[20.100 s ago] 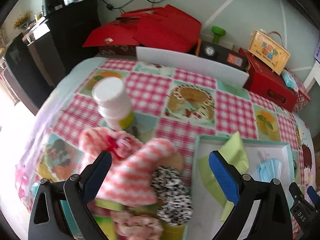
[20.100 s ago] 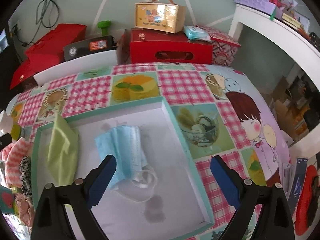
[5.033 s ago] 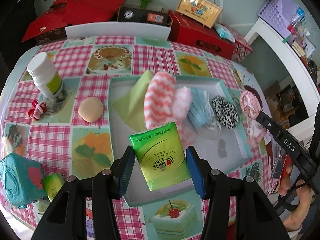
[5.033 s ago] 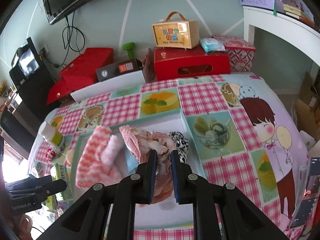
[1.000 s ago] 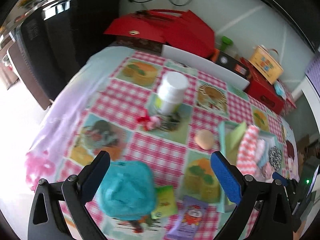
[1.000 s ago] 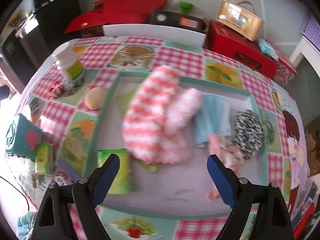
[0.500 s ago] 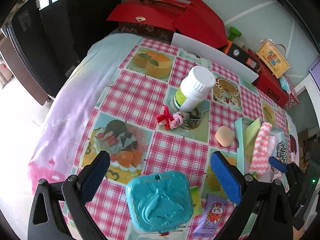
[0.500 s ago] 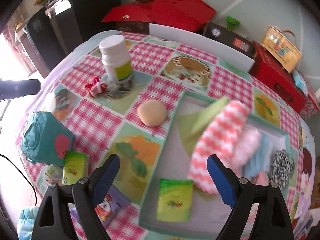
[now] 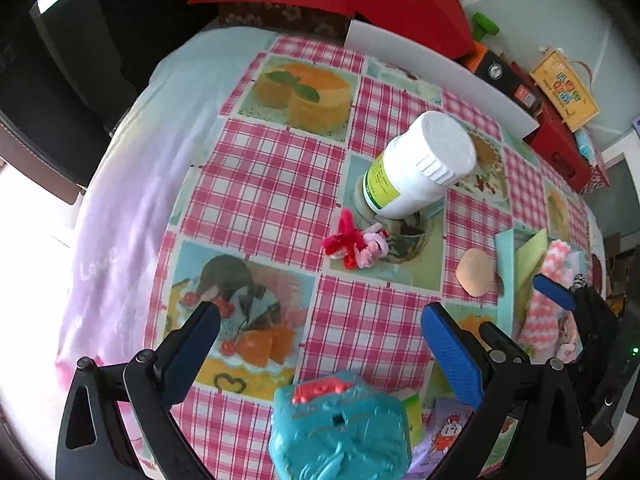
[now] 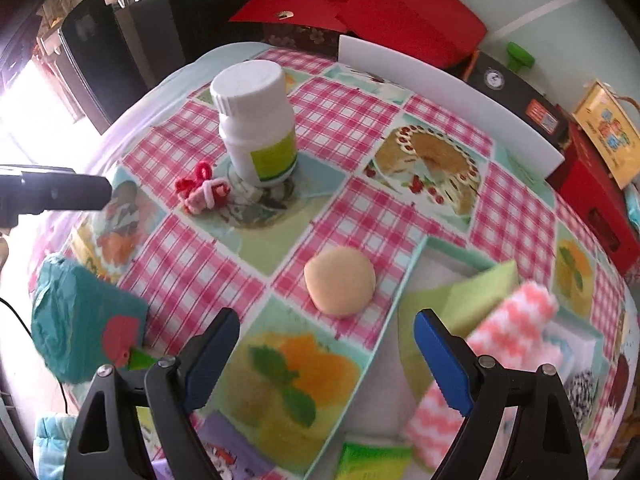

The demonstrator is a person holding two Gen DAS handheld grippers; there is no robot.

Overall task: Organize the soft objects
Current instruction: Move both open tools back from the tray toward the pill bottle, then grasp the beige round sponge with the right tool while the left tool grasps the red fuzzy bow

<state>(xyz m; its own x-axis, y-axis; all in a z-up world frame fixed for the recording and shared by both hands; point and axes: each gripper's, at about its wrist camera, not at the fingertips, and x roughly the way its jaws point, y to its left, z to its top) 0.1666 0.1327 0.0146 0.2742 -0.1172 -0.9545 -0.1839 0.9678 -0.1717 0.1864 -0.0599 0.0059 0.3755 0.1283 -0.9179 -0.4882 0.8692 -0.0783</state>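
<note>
My left gripper [image 9: 320,348] is open and empty above the tablecloth, short of a red and pink hair tie [image 9: 354,243] lying next to a white bottle [image 9: 416,166]. My right gripper [image 10: 326,354] is open and empty, just short of a round beige puff [image 10: 340,286] beside the teal tray [image 10: 404,280]. The tray holds a green cloth [image 10: 460,300], a pink-and-white striped sock [image 10: 508,332], a black-and-white scrunchie [image 10: 584,394] and a green tissue pack [image 10: 372,462]. The hair tie [image 10: 202,192] and the bottle [image 10: 256,120] also show in the right wrist view.
A teal pouch [image 9: 340,432] lies right under my left gripper, with a small green packet [image 9: 414,414] and a purple packet [image 9: 444,440] beside it. Red boxes [image 10: 360,8], a white board [image 10: 444,96] and a yellow case [image 10: 608,132] line the far edge.
Both grippers have moved left and forward over the last second. The left one has closed in on the hair tie and bottle. The right one has left the tray and now frames the beige puff.
</note>
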